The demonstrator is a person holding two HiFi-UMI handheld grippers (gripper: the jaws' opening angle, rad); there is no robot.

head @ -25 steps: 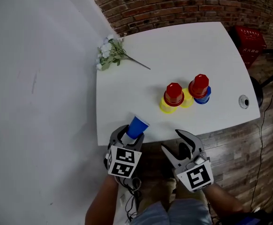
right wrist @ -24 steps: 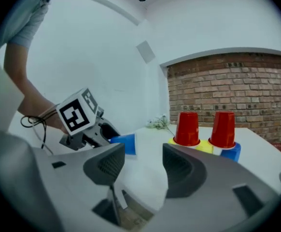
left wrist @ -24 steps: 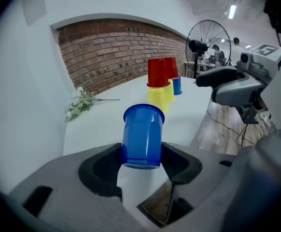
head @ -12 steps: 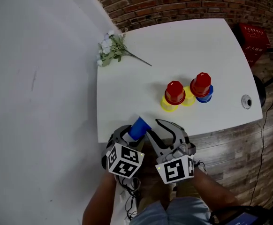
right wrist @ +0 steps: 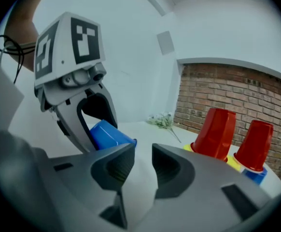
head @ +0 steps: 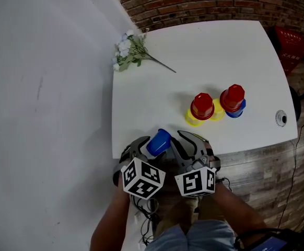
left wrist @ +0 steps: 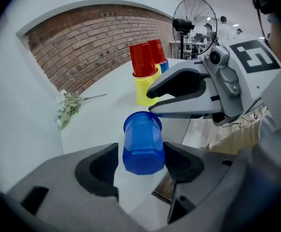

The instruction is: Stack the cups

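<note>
Left gripper [left wrist: 140,166] jaws, opening, pinch the blue cup [left wrist: 143,141]; right gripper [right wrist: 143,167] jaws, closing, narrowly spread, empty.

Head camera steeply above table [head: 220,51], gripper cameras close, low, sharing blue cup [left wrist: 143,144]

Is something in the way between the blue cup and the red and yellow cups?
Yes. The right gripper, its jaws closing on nothing, reaches across between the blue cup and the red and yellow stack.
</note>
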